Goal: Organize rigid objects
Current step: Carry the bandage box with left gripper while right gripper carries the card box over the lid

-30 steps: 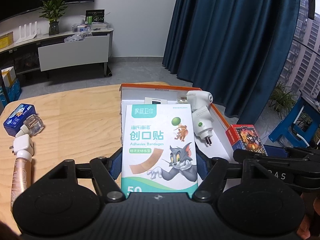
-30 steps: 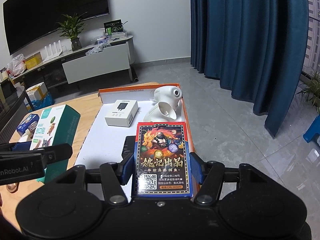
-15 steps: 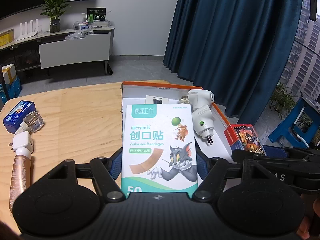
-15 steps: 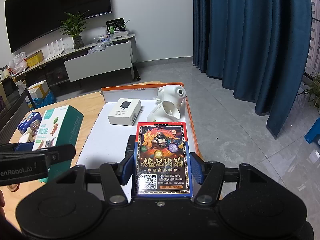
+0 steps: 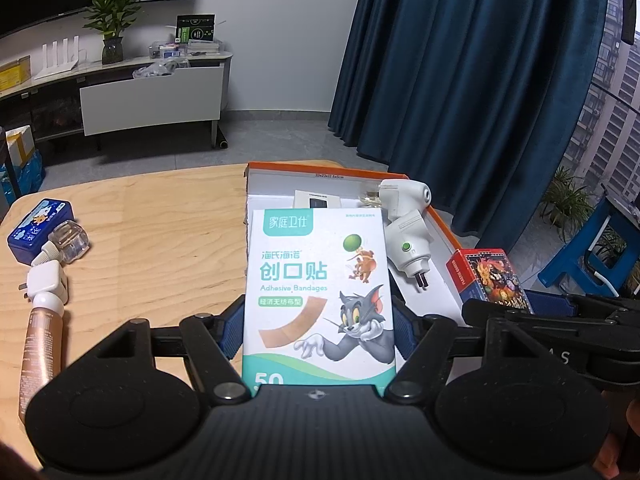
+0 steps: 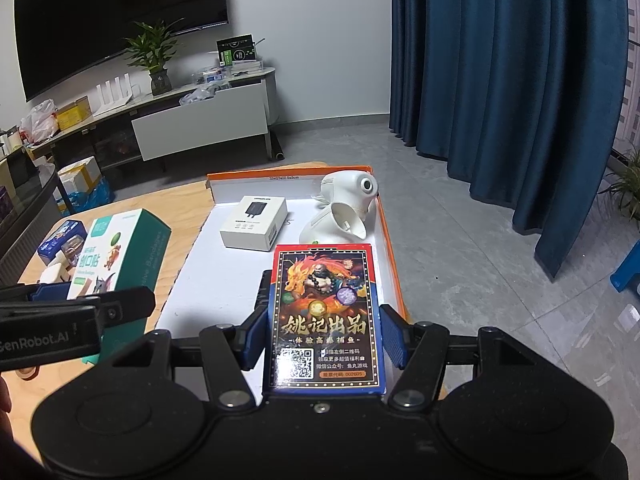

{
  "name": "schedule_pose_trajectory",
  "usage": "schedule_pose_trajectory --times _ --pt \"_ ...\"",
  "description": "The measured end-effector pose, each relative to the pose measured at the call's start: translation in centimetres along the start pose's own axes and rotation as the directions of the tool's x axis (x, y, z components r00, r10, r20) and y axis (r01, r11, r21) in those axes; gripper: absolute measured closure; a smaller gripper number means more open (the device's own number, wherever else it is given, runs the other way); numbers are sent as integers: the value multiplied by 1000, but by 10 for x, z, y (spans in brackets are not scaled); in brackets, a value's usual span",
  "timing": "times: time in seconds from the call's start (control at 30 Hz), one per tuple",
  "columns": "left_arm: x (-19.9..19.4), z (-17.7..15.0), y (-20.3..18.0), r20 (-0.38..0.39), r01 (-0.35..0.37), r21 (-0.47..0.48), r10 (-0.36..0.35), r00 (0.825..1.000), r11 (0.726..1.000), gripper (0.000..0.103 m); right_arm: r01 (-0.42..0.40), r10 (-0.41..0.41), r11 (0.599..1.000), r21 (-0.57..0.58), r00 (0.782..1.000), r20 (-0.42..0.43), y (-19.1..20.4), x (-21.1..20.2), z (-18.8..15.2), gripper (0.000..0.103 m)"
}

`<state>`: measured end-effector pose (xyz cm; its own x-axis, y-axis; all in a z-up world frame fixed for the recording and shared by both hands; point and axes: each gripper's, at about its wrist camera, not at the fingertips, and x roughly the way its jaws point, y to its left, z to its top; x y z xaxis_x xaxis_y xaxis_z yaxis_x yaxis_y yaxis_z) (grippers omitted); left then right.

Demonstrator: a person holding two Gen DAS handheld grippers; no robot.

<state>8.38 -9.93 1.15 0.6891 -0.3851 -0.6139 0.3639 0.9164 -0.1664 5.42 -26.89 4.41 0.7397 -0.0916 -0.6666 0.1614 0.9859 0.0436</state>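
Left wrist view: left gripper (image 5: 318, 320) clamps the bandage box (image 5: 318, 292) above the tray's (image 5: 440, 224) near edge. Right gripper (image 6: 322, 332) clamps the card box (image 6: 324, 316) over the tray's right edge. Next move, likely: lower each into bare tray floor, then release.

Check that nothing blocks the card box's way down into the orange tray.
Nothing visible does. The right gripper holds the card box over bare white floor of the orange tray; the charger box and white plug-in device lie farther back.

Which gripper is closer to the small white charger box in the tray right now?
Hard to call; probably the right gripper. Holding the card box, it looks straight over the tray at the charger box. The left gripper, holding the bandage box, sits beside the tray.
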Motion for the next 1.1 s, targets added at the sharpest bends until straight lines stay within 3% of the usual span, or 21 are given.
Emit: schedule_pose_trajectory --times 1.1 --pt "2 -1 2 -7 1 -5 -1 1000 1000 32 -1 0 1000 -3 1000 -6 2 0 0 33"
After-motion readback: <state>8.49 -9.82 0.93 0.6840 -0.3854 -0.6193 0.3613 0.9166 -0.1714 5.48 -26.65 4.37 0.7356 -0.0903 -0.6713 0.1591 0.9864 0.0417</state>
